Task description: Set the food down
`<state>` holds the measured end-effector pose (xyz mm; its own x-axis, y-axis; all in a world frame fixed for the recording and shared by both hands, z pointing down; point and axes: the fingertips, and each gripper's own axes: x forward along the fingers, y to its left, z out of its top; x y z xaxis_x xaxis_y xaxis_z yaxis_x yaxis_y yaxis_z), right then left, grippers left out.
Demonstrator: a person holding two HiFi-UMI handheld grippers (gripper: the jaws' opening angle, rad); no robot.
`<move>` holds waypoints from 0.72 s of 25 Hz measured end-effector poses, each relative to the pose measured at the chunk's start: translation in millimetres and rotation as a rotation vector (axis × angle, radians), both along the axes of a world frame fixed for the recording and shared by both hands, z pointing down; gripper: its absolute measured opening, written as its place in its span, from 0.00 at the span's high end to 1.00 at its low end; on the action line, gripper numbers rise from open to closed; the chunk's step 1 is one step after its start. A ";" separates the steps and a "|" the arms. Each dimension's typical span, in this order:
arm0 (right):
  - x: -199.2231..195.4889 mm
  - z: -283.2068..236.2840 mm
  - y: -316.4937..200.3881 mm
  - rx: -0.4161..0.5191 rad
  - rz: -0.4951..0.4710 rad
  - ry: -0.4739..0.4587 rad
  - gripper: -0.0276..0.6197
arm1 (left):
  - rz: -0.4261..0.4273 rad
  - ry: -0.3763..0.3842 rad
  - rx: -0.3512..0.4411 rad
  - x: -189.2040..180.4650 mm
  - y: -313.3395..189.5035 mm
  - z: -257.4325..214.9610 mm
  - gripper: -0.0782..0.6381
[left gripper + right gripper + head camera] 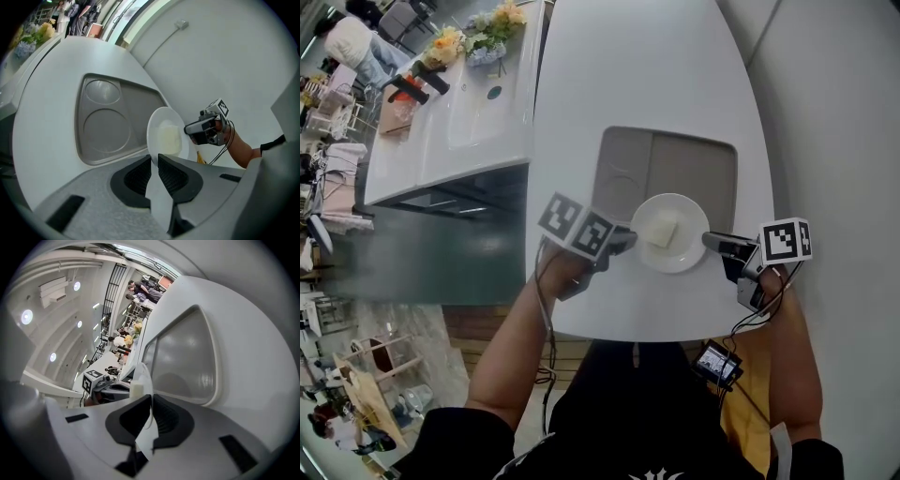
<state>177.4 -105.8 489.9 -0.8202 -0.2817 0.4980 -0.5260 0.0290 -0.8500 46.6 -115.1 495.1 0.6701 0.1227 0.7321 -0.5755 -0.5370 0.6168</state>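
Note:
A round white plate (671, 233) carries a pale square piece of food (661, 230) and hangs over the near edge of a grey tray (694, 161) on the white table. My left gripper (622, 241) is shut on the plate's left rim; in the left gripper view the plate (165, 136) stands edge-up between the jaws. My right gripper (712, 243) is shut on the right rim, and the right gripper view shows the plate (144, 385) thin and edge-on with the food (136, 389) beside it.
The grey tray (112, 117) has two round recesses and a larger flat section. The white table (647, 66) stretches away from me, with a wall on the right. A counter with flowers (478, 33) stands at the far left.

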 end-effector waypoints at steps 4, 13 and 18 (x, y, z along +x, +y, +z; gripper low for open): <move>11.1 -1.3 -15.7 0.006 0.017 0.003 0.93 | 0.013 0.003 0.009 10.8 -15.3 -2.5 0.83; 24.3 8.9 -47.3 -0.002 0.072 0.001 0.93 | 0.031 -0.021 0.053 24.4 -53.4 1.6 0.83; 31.3 14.0 -61.9 -0.012 0.101 0.001 0.93 | 0.038 -0.031 0.062 31.1 -70.5 4.7 0.83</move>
<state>208.7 -167.7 503.9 -0.7873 -0.3575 0.5024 -0.5265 -0.0342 -0.8495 77.7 -185.7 499.8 0.6426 0.1012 0.7595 -0.5727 -0.5950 0.5638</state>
